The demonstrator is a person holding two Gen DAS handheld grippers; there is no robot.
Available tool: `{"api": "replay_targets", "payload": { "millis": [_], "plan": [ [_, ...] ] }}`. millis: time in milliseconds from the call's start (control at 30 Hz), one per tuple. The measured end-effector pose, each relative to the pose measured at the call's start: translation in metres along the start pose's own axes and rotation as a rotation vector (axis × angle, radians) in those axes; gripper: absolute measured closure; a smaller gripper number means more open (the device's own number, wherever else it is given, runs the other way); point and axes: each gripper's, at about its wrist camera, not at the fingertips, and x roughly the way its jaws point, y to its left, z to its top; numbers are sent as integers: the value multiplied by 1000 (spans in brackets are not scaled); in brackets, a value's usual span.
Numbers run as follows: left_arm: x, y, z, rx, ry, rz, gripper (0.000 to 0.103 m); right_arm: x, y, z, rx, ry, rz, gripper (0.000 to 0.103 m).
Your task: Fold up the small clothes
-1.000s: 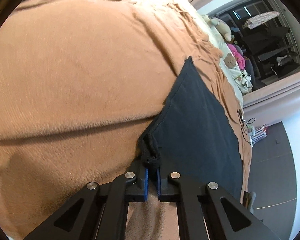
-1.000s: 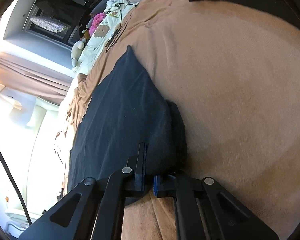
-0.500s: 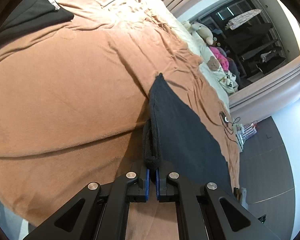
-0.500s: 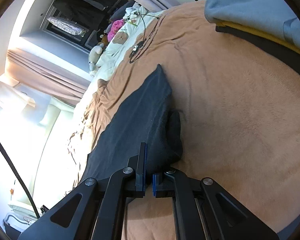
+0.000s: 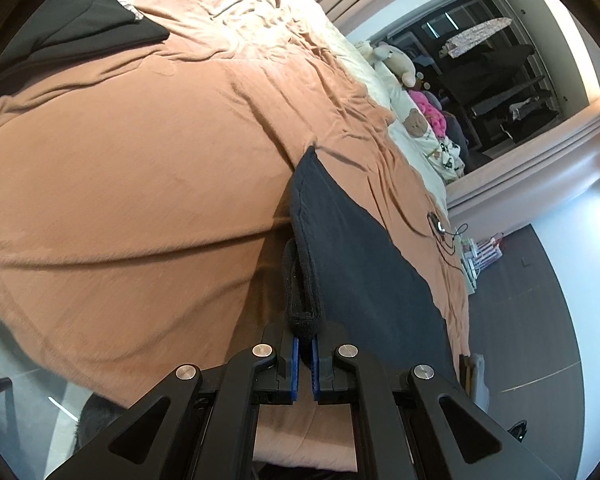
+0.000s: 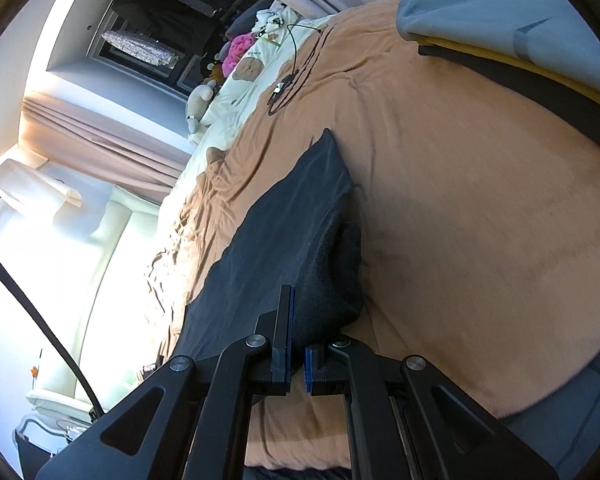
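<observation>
Garment (image 5: 364,264) first: dark navy, small, lying across the tan blanket (image 5: 132,184), taken as the landmark for everything else. Held at two near corners and lifted off the blanket on the near side, far edge resting on it, cloth stretched between the two grips.

Left gripper (image 5: 304,354): clenched on the thick hemmed corner, a rolled band of cloth poking up out of the blue pads. Right gripper (image 6: 296,354): likewise clamped on the other near corner, a bunched dark fold (image 6: 332,280) bulging just beyond the pads.

Step in hand, by judgement: raising the near edge to carry it over toward the far edge for a fold. To do it well: keep both corners level and equally taut, move the two hands together at one pace, lay the near edge squarely onto the far edge, and release only once the cloth lies flat on the blanket. Risk of a crooked crease if one hand leads; risk of dragging the far edge along the blanket if pulled rather than lifted.

Beyond the blanket's far end: cream bedding and plush toys (image 5: 396,60). On the blanket, left of the garment: another black garment (image 5: 80,20). On its right side: a grey item (image 6: 500,12) over a yellow-edged dark one.

Containers: none clearly in view; nothing to report inside any.
</observation>
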Motion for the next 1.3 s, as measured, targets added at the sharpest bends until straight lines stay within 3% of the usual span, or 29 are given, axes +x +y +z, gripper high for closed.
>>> {"api": "replay_targets", "payload": {
  "millis": [367, 567, 633, 667, 733, 800, 867, 1000, 1300],
  "plan": [
    [-6, 27, -19, -24, 30, -8, 99, -16, -6, -17, -11, 38, -36, 103],
    [24, 54, -33, -92, 112, 20, 98, 2, -13, -16, -33, 96, -143, 100],
    [28, 62, -37, -113, 130, 13, 94, 2, -10, -15, -59, 98, -176, 96],
    [30, 66, -39, -126, 139, 6, 85, 1, -7, -14, -74, 92, -191, 91],
    [31, 71, -45, -151, 140, -32, 78, -6, 3, -10, -126, 65, -244, 77],
    [31, 74, -49, -164, 127, -62, 77, -16, 13, -9, -160, 25, -274, 44],
    [30, 76, -48, -177, 120, -77, 77, -29, 25, -7, -175, -29, -281, 43],
    [32, 80, -46, -206, 110, -103, 77, -33, 60, -18, -278, -53, -289, 43],
    [32, 80, -48, -223, 78, -120, 77, 17, 122, -60, -491, 45, -222, 43]
  ]
}}
